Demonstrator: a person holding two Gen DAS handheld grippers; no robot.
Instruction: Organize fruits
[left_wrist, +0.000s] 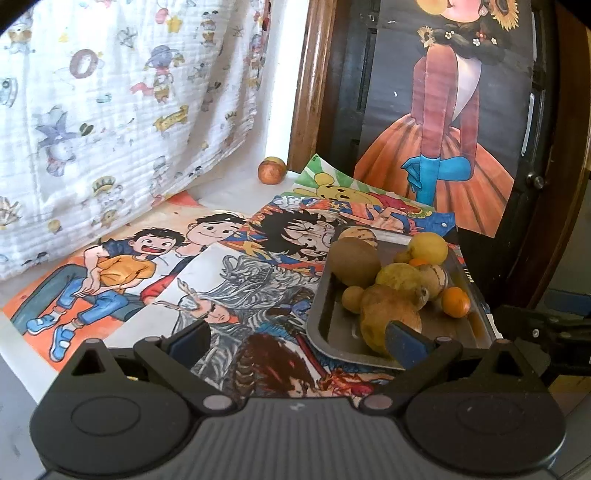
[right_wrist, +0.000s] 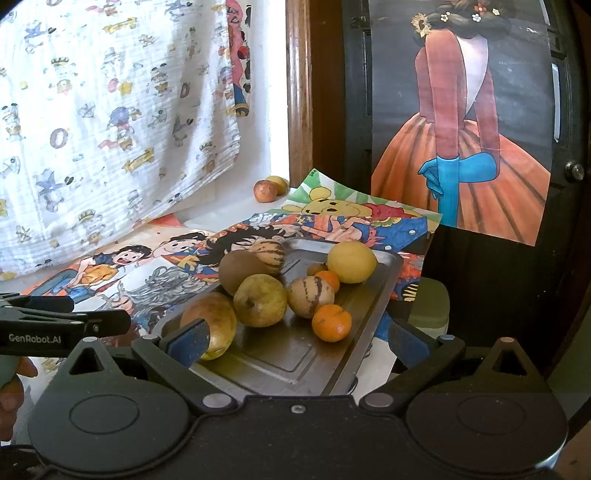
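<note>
A grey metal baking tray (right_wrist: 376, 295) is sitting on bright cartoon drawings (left_wrist: 122, 273) on the table, w/ a pile of fruit in it. There is a round yellow lemon (right_wrist: 351, 261), two small shiny oranges (right_wrist: 331, 322), a brown fuzzy kiwi (right_wrist: 239, 270), two tan striped melons (right_wrist: 310, 297), a yellow-green pear (right_wrist: 260, 300) & a big yellow-red mango (right_wrist: 214, 325) (its skin is looking spotty). A small reddish apple (left_wrist: 272, 170) is lying far back by the white patterned cloth (left_wrist: 110, 110). The left gripper (left_wrist: 295, 341) is hovering w/ jaws wide, holding nothing. The right gripper (right_wrist: 297, 338) is hanging over the tray's near end, jaws wide too, empty.
</note>
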